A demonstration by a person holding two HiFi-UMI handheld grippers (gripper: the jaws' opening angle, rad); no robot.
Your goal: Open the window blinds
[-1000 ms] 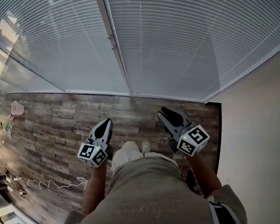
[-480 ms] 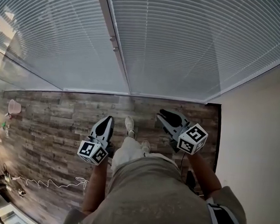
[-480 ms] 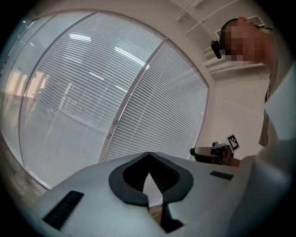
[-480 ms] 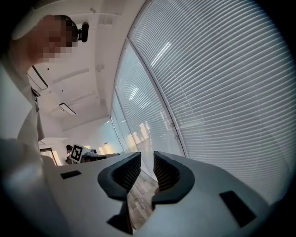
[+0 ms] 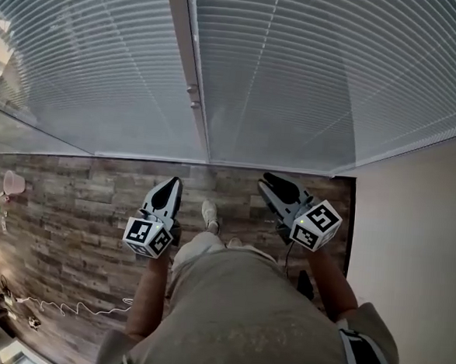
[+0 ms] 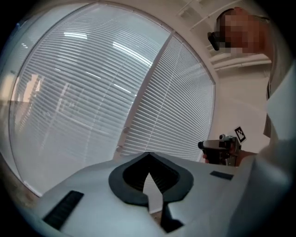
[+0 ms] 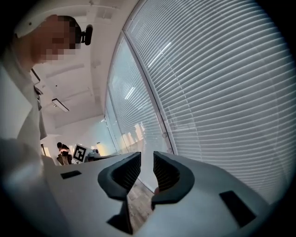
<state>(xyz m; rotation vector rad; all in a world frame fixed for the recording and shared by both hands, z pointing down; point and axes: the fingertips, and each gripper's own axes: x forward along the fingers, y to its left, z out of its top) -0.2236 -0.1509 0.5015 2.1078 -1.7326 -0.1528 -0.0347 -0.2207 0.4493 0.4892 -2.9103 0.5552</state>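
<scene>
White slatted blinds (image 5: pixel 298 73) hang shut over two tall panes, split by a pale upright post (image 5: pixel 191 58) that carries a small knob (image 5: pixel 194 93). My left gripper (image 5: pixel 170 183) is shut with nothing in it and points at the window's foot, left of the post. My right gripper (image 5: pixel 265 180) is also shut and holds nothing; it is right of the post. In the left gripper view the jaws (image 6: pixel 148 155) face the blinds (image 6: pixel 92 92) and the post (image 6: pixel 138 106). From the right gripper (image 7: pixel 147 155) the blinds (image 7: pixel 222 83) fill the right side.
Wood-plank floor (image 5: pixel 70 205) runs up to the window. A beige wall (image 5: pixel 419 230) closes the right side. A white cable (image 5: pixel 71 308) and a pink cup (image 5: pixel 13 181) lie at the left. My shoe (image 5: pixel 209 212) is between the grippers. Another person (image 7: pixel 61 149) stands far off.
Both grippers and I have moved forward toward the window, which now looms larger. A foot has stepped ahead between the grippers. Both stay shut.
</scene>
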